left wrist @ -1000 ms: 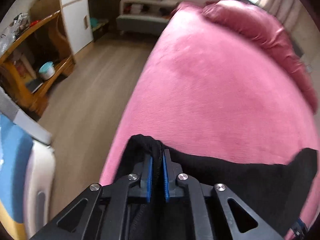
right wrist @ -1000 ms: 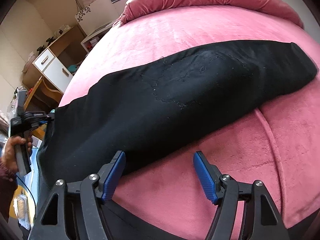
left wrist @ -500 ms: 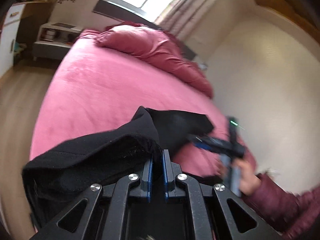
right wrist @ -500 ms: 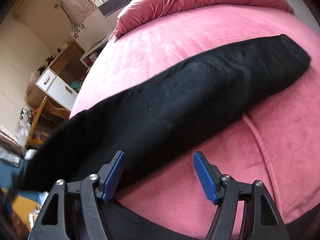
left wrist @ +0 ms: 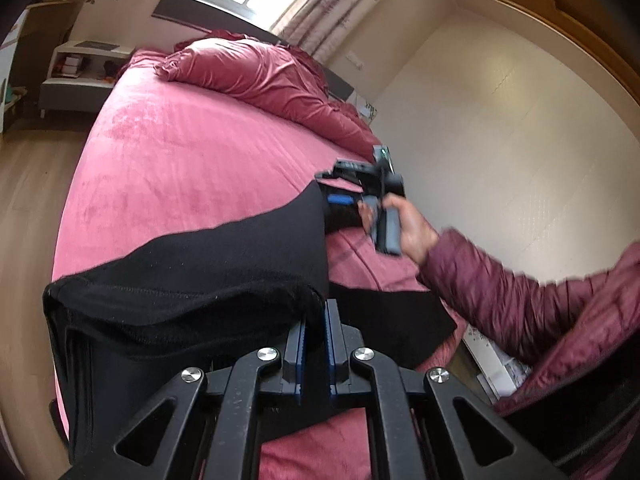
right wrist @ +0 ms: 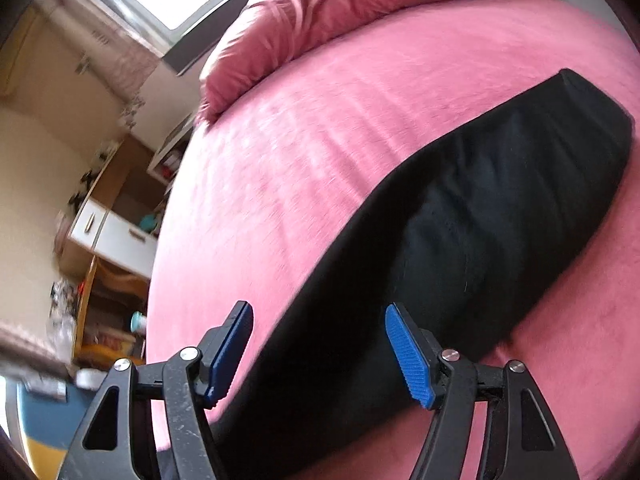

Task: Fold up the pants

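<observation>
- Left gripper (left wrist: 315, 320) had its jaws nearly together, clamped on a bunched edge of the black pants (left wrist: 192, 276); the blue pads pressed the fabric from both sides.
- From that clamp the pants draped down to the left of the fingers and ran away across the pink bed (left wrist: 180, 152) toward the far right side.
- A second layer of the pants lay under the lifted part, just right of the left gripper.
- In the left wrist view the right gripper (left wrist: 340, 199) was at the far end of the pants, held by a hand (left wrist: 404, 226) in a maroon sleeve (left wrist: 500, 292). Whether it touched the fabric there could not be told; that part was blurred.
- Right gripper (right wrist: 320, 352) in its own view stood with jaws apart, and they had just been closing a little. The pants (right wrist: 480, 240) lay below and ahead of the gap, and the pads did not press them.
- In that view the pants ran as one long dark band from beneath the fingers up toward the right edge of the bed (right wrist: 300, 140).
- A pink duvet (left wrist: 260, 76) was heaped at the head of the bed.
- No brand, label or readable writing was seen on the pants or grippers.
</observation>
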A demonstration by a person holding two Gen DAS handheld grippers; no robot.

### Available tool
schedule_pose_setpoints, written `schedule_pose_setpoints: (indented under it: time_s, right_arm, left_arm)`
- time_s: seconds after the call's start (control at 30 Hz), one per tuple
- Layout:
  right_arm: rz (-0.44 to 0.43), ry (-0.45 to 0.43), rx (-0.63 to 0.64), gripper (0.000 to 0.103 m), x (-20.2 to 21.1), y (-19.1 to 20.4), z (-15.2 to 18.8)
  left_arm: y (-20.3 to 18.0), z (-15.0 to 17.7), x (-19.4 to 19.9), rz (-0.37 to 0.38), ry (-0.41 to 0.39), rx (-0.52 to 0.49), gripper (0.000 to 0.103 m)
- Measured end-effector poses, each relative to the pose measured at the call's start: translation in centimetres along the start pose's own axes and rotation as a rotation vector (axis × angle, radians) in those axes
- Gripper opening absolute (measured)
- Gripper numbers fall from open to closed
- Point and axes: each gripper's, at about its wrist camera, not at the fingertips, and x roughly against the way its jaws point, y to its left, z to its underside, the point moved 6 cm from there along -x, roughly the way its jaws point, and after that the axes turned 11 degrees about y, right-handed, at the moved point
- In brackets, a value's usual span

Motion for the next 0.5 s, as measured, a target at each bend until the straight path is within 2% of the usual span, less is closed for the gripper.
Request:
schedule_pose_setpoints:
  time_s: [0.03,0.1,0.17,0.23,0.27,0.33,0.4,0.5]
  right_arm:
    - [0.007,-0.001,-0.011,0.063,-0.2,-0.2,-0.7]
    - [0.038,0.007,-0.027,0.050,-1.0,-0.7,-2.0]
    - [0.070,0.048,-0.038,0.046,-2.2,-1.5,-2.9]
    - [0.091,0.084,-0.049,0.029,-3.0,-2.3,-3.3]
    - [0.103,0.079,-0.036,0.011,-3.0,-2.5,-3.3]
    - [0.103,0.064,-0.011,0.009,-2.1,-2.4,-3.2]
    - [0.083,0.038,0.013,0.008,-0.6,-2.2,-2.8]
    - [0.006,-0.036,0.030,0.008,2.8,-1.8,-2.6]
  left_arm:
    - [0.1,0.4,0.0,-0.001,0.006,0.008,0.007]
    - [0.4,0.7,-0.1,0.000,0.013,0.024,0.007]
    - [0.4,0.9,0.2,0.001,0.010,0.029,0.007]
    - [0.6,0.5,0.5,-0.009,-0.003,0.038,0.007]
    - [0.9,0.2,0.7,-0.018,-0.013,0.050,0.008]
    - [2.1,-0.9,1.2,-0.061,-0.037,0.078,0.008]
    - [4.2,-3.2,1.7,-0.151,-0.068,0.113,0.008]
    - [7.9,-7.9,3.3,-0.264,-0.163,0.188,0.008]
